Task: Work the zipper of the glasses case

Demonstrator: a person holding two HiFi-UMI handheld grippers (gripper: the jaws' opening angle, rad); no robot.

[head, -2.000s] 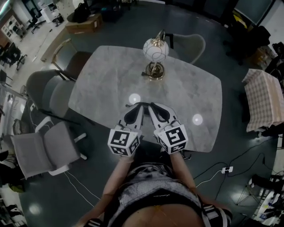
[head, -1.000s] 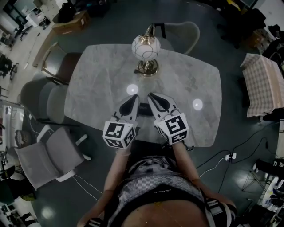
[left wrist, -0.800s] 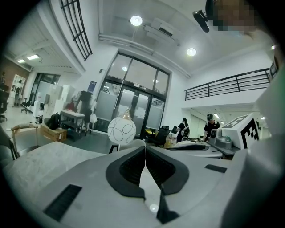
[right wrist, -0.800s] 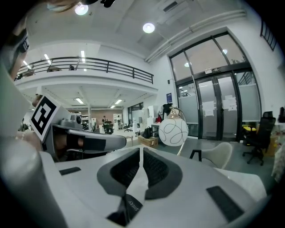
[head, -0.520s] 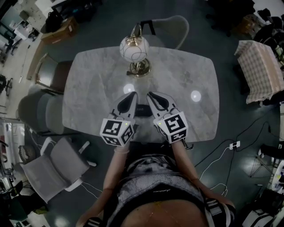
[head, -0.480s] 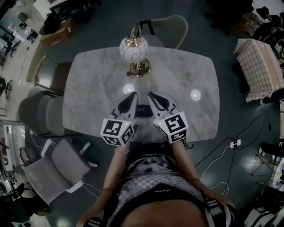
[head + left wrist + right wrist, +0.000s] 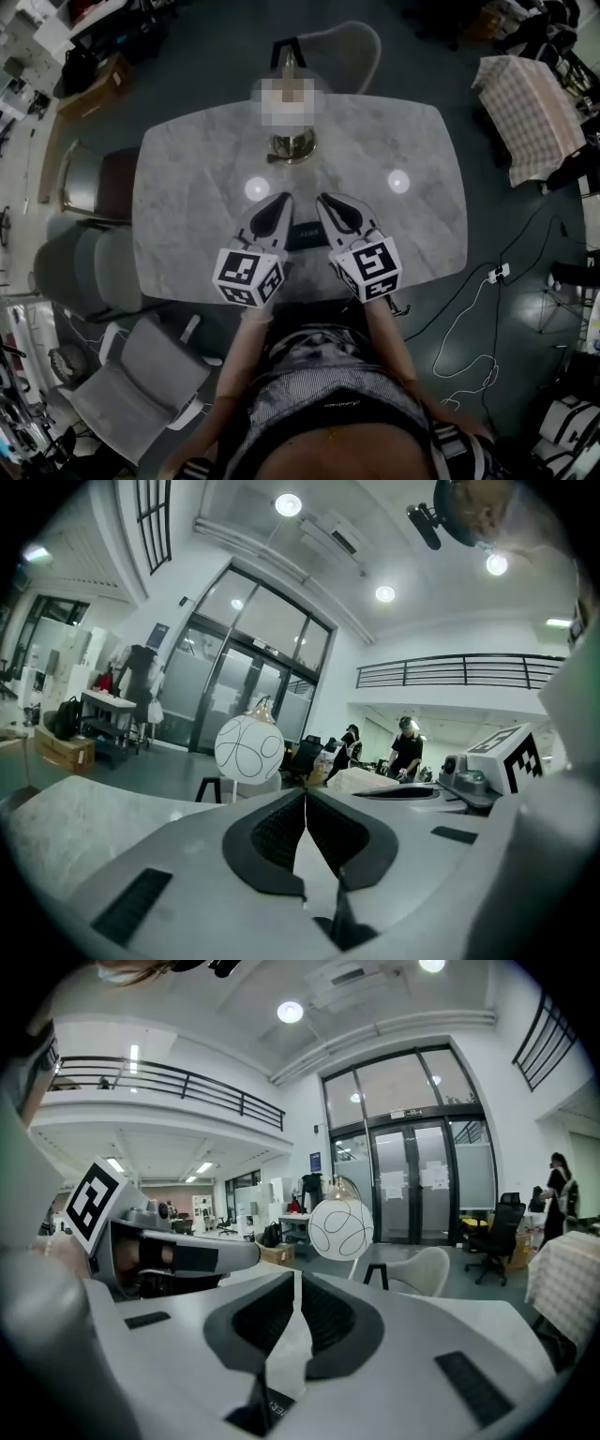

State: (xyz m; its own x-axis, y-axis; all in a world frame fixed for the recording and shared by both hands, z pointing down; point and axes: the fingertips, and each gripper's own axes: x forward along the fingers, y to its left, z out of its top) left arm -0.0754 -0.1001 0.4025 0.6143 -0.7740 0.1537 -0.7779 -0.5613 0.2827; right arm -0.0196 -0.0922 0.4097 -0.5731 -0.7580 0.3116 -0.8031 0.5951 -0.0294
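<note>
At frame centre, the dark rectangular glasses case (image 7: 302, 234) lies on the pale marble bench (image 7: 187, 187) between the left gripper (image 7: 280, 202) and right gripper (image 7: 326, 202), both clenched empty.

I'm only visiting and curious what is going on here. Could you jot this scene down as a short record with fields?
Setting: marble table
On the table: globe lamp; dark glasses case
Left gripper: jaws together, nothing between them
Right gripper: jaws together, nothing between them
Case position: lying between the two grippers, not gripped
Zipper: too small to make out
</note>
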